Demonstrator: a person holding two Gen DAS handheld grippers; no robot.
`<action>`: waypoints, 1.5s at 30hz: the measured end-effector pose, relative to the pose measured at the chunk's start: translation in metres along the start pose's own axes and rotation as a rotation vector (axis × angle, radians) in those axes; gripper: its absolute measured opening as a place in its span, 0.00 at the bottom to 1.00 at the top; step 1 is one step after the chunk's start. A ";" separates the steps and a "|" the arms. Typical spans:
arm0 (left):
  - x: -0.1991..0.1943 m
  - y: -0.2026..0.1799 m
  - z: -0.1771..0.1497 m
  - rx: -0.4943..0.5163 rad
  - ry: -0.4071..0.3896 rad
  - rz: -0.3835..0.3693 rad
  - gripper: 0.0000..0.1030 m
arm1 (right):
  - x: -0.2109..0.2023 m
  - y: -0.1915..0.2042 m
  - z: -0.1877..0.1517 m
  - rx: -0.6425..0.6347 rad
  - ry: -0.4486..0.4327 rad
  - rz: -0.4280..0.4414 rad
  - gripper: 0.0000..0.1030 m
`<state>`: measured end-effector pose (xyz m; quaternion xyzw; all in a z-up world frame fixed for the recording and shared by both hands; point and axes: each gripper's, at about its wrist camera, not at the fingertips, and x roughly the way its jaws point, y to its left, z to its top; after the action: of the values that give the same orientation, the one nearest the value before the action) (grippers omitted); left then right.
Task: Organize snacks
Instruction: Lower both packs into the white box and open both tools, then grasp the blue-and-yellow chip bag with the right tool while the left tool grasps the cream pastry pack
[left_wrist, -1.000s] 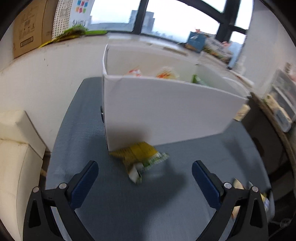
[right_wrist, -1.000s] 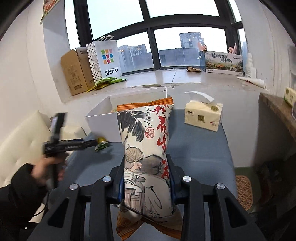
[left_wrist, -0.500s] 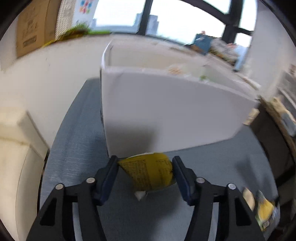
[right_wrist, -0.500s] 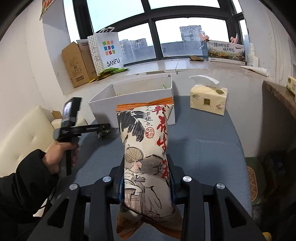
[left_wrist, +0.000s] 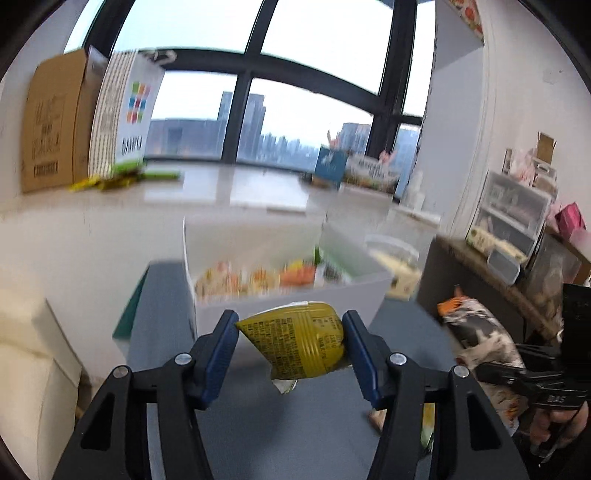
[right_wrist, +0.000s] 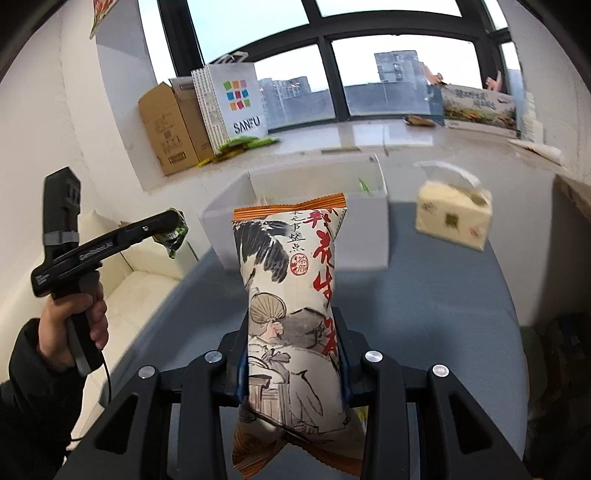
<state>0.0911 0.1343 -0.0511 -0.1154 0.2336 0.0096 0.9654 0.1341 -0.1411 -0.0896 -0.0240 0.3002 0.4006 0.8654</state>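
My left gripper (left_wrist: 291, 345) is shut on a small yellow snack packet (left_wrist: 295, 345) and holds it in the air just in front of the white box (left_wrist: 288, 295), which holds several snacks. My right gripper (right_wrist: 293, 354) is shut on a tall white and orange snack bag (right_wrist: 291, 295) with ink drawings, held upright above the blue-grey table (right_wrist: 424, 295). In the right wrist view the left gripper (right_wrist: 173, 230) is raised at the left of the white box (right_wrist: 306, 236). The tall bag also shows in the left wrist view (left_wrist: 480, 339).
A tissue pack (right_wrist: 452, 214) lies right of the box. A cardboard box (right_wrist: 170, 129) and a SANFU paper bag (right_wrist: 236, 103) stand on the windowsill. A cream sofa (right_wrist: 140, 288) is left of the table. More snacks (left_wrist: 424, 421) lie on the table at the right.
My left gripper closed on the yellow packet that lay in front of the box and lifted it off the table. My right gripper keeps holding the tall bag.
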 end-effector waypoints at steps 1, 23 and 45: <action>0.001 -0.001 0.010 0.010 -0.015 0.005 0.61 | 0.004 -0.001 0.015 0.006 -0.011 0.015 0.38; 0.140 0.042 0.114 0.025 0.097 0.186 1.00 | 0.153 -0.062 0.193 0.177 0.028 -0.094 1.00; 0.005 0.002 0.058 0.061 0.021 0.058 1.00 | 0.038 0.006 0.125 -0.059 -0.051 -0.012 1.00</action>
<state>0.1212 0.1495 -0.0040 -0.0794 0.2473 0.0293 0.9652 0.2119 -0.0762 -0.0068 -0.0411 0.2659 0.4044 0.8741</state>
